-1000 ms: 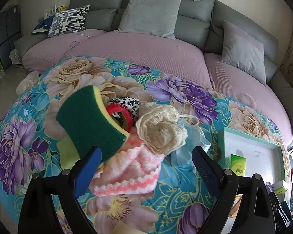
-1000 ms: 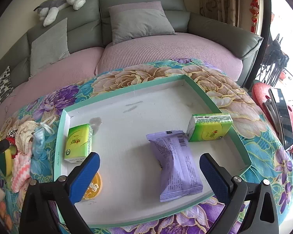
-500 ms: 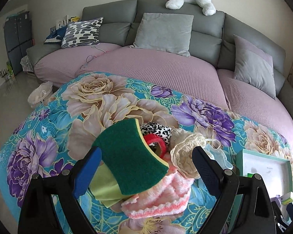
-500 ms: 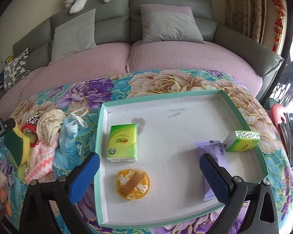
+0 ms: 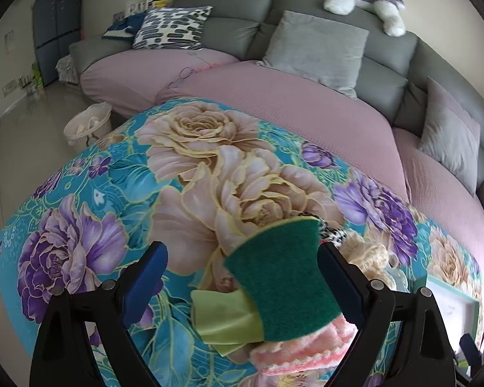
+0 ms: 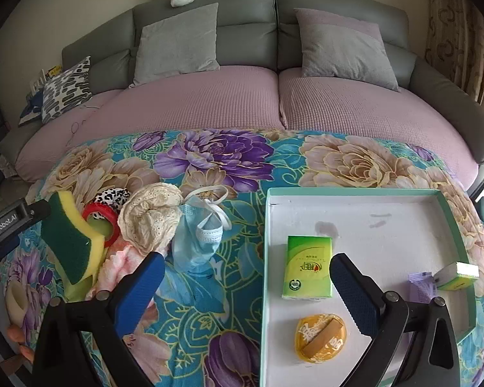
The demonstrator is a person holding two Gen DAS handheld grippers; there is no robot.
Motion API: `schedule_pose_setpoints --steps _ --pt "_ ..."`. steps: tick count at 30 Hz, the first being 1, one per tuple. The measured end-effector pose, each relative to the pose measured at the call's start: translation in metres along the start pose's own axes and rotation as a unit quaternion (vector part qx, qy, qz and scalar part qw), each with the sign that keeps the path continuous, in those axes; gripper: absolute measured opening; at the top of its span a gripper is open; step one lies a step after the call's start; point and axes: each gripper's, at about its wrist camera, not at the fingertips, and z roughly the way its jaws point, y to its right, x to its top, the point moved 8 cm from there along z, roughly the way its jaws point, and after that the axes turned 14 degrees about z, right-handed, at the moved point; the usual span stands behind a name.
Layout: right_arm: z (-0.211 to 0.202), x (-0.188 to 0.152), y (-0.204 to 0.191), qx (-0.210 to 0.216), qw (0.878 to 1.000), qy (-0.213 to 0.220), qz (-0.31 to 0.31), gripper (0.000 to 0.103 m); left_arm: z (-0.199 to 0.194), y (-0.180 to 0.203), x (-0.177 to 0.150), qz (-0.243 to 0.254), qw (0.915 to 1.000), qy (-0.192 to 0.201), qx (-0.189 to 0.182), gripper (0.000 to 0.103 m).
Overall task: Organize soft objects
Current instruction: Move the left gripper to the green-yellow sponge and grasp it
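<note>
A green-and-yellow sponge (image 5: 284,277) (image 6: 71,238) leans tilted on a heap of soft things: a pink knitted cloth (image 5: 300,351) (image 6: 119,264), a yellow-green cloth (image 5: 222,319), a cream lace cloth (image 6: 151,216), a red tape ring (image 6: 101,217) and a leopard scrunchie (image 6: 113,195). A blue face mask (image 6: 196,238) lies beside them. My left gripper (image 5: 240,254) is open, with the sponge close to its right finger. My right gripper (image 6: 247,262) is open above the tablecloth, straddling the left rim of the teal tray (image 6: 371,191).
The tray holds a green tissue pack (image 6: 308,267), an orange round pack (image 6: 321,338), a purple packet (image 6: 419,285) and a small green box (image 6: 458,275). A grey and pink sofa (image 6: 274,96) curves behind the table. A white basket (image 5: 87,125) stands on the floor at the left.
The left view has swung left and back, so the sponge now sits low by the right finger. The right gripper has moved left from over the tray toward the soft heap.
</note>
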Motion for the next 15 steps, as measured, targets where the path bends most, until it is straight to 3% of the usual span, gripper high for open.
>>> schedule_pose_setpoints --steps 8,15 --pt "0.013 0.007 -0.025 0.017 1.000 -0.005 -0.011 0.103 0.012 -0.026 0.001 -0.033 0.9991 -0.023 0.008 0.094" --pt "0.029 -0.004 -0.040 0.028 0.999 -0.020 -0.026 0.103 0.025 -0.015 -0.007 -0.053 0.9965 -0.060 -0.025 0.094"
